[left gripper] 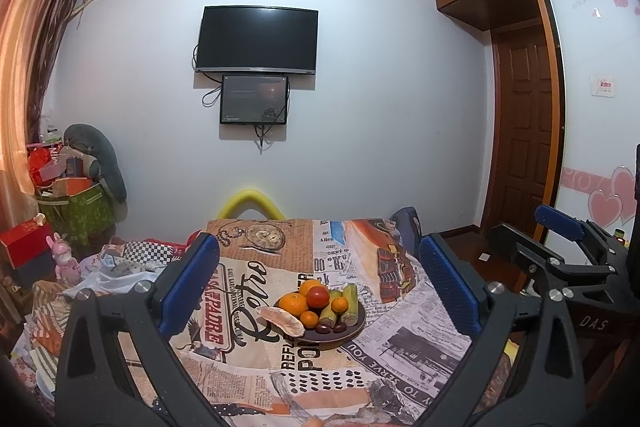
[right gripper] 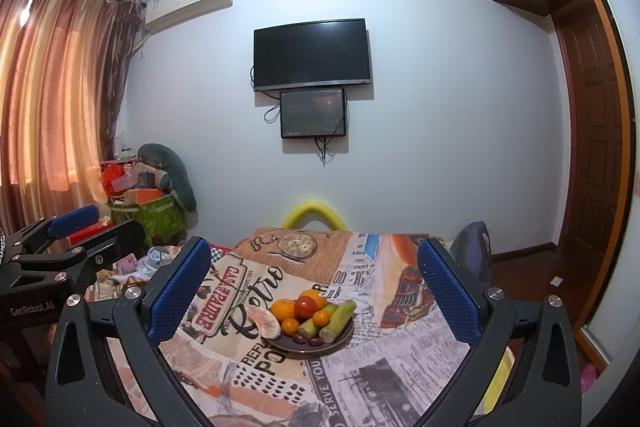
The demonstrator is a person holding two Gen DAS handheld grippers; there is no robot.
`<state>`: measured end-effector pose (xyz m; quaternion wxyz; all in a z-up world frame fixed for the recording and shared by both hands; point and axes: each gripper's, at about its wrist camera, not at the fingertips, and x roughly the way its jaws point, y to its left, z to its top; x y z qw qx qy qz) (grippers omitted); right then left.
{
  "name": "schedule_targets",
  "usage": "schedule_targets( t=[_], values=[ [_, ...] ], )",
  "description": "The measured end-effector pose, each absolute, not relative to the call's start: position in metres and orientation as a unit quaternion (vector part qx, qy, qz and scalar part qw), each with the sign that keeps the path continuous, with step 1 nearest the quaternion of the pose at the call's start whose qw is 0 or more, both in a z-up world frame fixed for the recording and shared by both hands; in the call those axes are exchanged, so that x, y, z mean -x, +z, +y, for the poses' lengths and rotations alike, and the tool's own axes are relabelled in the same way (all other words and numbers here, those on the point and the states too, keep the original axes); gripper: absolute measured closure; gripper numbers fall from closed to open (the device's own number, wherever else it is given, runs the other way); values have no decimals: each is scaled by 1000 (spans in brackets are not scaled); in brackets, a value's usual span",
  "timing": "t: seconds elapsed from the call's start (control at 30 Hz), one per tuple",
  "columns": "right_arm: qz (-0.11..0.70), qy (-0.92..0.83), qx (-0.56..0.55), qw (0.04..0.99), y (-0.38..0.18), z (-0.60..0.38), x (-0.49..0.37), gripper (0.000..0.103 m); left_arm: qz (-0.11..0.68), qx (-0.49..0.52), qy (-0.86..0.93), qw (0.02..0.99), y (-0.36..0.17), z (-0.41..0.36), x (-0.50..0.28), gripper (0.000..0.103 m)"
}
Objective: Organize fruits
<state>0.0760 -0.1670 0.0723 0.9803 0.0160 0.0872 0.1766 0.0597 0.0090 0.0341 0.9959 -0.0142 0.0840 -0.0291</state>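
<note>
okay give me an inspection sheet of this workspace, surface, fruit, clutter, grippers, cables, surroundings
Surface: table under a printed newspaper-style cloth.
Job's things: dark plate heaped with oranges, a tomato, green stalks, dates and a pomelo slice overhanging the rim.
Clutter: nothing seen on the cloth besides the plate.
Grippers: left gripper and right gripper both open, empty, short of the plate.
Cables: loose leads hang under the TV and small screen.
Surroundings: curtain, piled boxes, door.

Printed cloth table cover [left gripper: 256,355], matt
</note>
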Motion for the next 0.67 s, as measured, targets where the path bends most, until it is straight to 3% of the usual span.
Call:
schedule_targets(
  t=[0.67],
  values=[
    [92, 176, -14, 980, 71, -166, -78, 0, 94, 21, -39, 995, 31, 12, -61, 1]
  ],
)
